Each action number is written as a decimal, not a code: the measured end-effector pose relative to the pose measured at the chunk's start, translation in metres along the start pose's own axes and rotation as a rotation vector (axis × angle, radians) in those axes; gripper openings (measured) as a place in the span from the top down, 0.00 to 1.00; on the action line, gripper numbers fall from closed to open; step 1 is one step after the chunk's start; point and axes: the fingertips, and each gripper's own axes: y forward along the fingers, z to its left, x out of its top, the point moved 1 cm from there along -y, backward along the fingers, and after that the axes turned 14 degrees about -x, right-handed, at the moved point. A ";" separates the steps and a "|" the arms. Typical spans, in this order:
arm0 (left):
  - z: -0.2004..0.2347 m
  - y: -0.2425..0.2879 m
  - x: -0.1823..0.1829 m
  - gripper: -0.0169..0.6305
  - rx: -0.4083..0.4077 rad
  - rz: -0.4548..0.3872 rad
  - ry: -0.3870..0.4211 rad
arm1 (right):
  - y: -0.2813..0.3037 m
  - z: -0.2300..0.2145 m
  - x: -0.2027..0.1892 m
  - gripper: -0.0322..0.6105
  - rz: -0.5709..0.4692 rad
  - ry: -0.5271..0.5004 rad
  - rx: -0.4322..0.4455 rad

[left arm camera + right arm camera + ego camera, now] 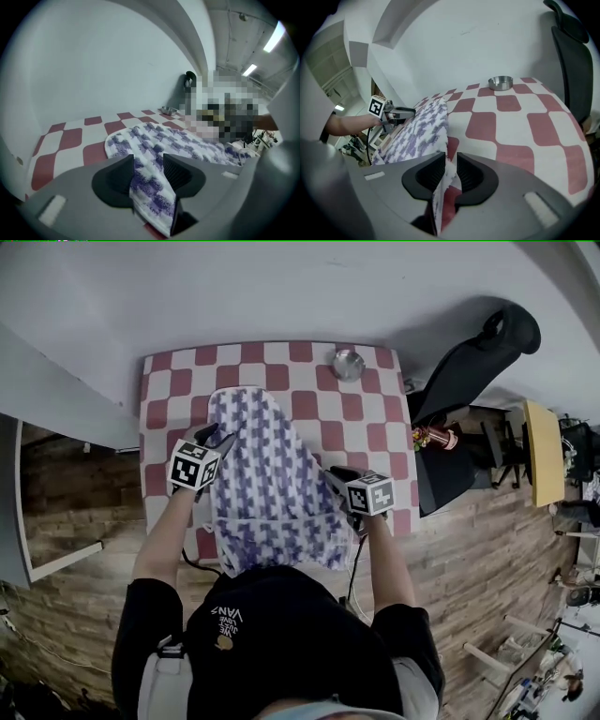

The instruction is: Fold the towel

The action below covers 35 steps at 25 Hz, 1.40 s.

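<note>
Towel: purple-and-white, laid lengthwise on the red-and-white checked table. In the head view its long axis runs 12 to 6, and the near end drapes over the table's 6 o'clock edge toward you.

Your left gripper is at the towel's 10 o'clock edge. Its jaws are apart, with the towel edge lying loose between them, not pinched.

Your right gripper is at the 3 o'clock edge, jaws nearly together and clamped on the towel's edge.

Small metal bowl sits at 1 o'clock from the towel, well apart. Black chair stands off the table's 3 o'clock side.
</note>
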 end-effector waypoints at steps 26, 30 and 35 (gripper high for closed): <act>-0.044 -0.025 -0.049 0.94 0.016 0.235 0.100 | -0.084 0.006 -0.006 0.92 -0.207 0.052 0.104; -0.071 -0.055 -0.064 0.94 0.030 0.225 0.123 | -0.087 -0.002 -0.032 0.92 -0.169 0.069 0.069; -0.086 -0.078 -0.099 0.94 0.040 0.276 0.097 | -0.065 0.002 -0.049 0.90 -0.048 0.050 0.089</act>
